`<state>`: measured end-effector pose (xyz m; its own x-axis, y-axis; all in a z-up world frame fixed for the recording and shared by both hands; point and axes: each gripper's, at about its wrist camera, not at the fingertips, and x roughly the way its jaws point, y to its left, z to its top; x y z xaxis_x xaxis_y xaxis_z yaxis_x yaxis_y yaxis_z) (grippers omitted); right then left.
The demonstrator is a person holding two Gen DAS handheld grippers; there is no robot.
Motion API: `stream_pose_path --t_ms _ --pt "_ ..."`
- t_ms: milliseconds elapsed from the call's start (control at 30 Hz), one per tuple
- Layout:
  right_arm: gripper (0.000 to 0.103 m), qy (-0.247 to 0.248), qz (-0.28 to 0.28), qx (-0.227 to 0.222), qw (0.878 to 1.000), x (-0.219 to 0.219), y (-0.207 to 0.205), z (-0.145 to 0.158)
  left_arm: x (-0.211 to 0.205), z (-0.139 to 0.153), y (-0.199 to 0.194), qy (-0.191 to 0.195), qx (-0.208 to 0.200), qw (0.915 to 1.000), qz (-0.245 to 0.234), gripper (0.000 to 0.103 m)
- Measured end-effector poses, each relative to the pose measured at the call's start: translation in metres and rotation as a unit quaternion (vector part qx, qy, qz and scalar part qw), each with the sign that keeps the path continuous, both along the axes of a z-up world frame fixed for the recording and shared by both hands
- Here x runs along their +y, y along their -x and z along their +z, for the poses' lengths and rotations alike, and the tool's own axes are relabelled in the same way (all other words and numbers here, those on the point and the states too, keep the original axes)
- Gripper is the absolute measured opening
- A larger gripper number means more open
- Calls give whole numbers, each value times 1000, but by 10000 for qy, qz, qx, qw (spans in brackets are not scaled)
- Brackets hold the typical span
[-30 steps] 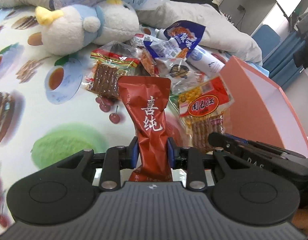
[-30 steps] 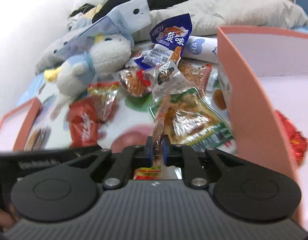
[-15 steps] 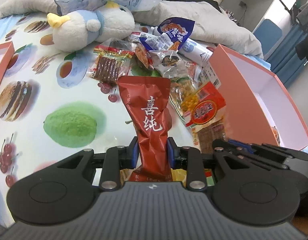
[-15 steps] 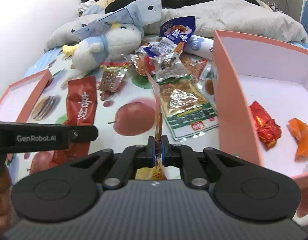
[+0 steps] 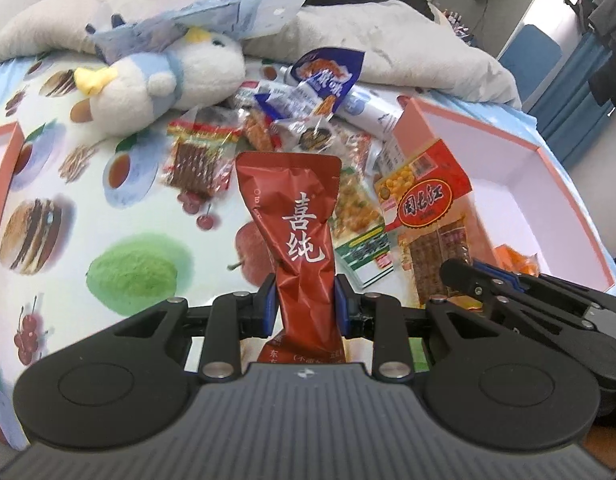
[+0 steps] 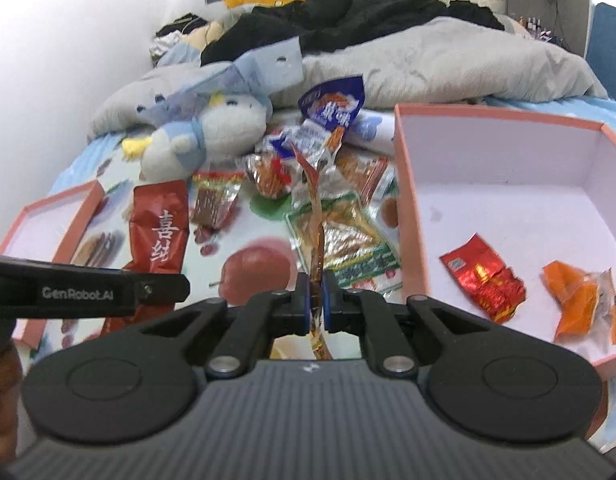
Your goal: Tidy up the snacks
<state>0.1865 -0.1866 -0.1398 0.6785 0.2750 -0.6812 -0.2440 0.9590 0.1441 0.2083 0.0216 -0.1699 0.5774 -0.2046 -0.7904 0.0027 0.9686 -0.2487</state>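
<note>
Food-printed bedding (image 5: 108, 240) covers the bed, with a grey duvet (image 6: 427, 64) bunched at the far end and a white plush bird (image 5: 164, 80) lying just beside a heap of snack packets (image 5: 308, 120); the left gripper (image 5: 304, 308) has its jaws pressed against the lower part of a dark red pouch (image 5: 296, 216) with white characters, held upright above the sheet; the right gripper (image 6: 315, 300) is clamped nearly closed on a thin red-and-yellow packet (image 6: 313, 216) seen edge-on from its own camera, and face-on in the left view (image 5: 423, 200), raised beside the near wall of a large pink box (image 6: 411, 216); inside that box lie a crumpled red wrapper (image 6: 481, 280) and an orange packet (image 6: 583, 304), near each other but apart; a green-edged packet (image 6: 347, 240) lies flat on the sheet between the pouch and the box; a second pink tray (image 6: 40, 224) sits at the left edge.
</note>
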Motion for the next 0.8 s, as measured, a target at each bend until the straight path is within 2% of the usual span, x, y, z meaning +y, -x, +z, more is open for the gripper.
stream_pose_path --t_ms 300,467,633,800 --pt "9 -14 111 -444 9990 -13 -8 41 -10 45 -15 49 -215 9997 -96 33" --pt "9 -14 126 -778 9969 -21 -11 66 -18 71 -24 -69 -438 9989 -160 33" --pt "9 -31 69 -1082 9941 -33 -17 89 -29 91 -33 55 -566 9981 -238 33" --pt "9 -110 -100 -1183 9929 -48 -26 103 -49 108 -41 71 -690 9969 -384 33"
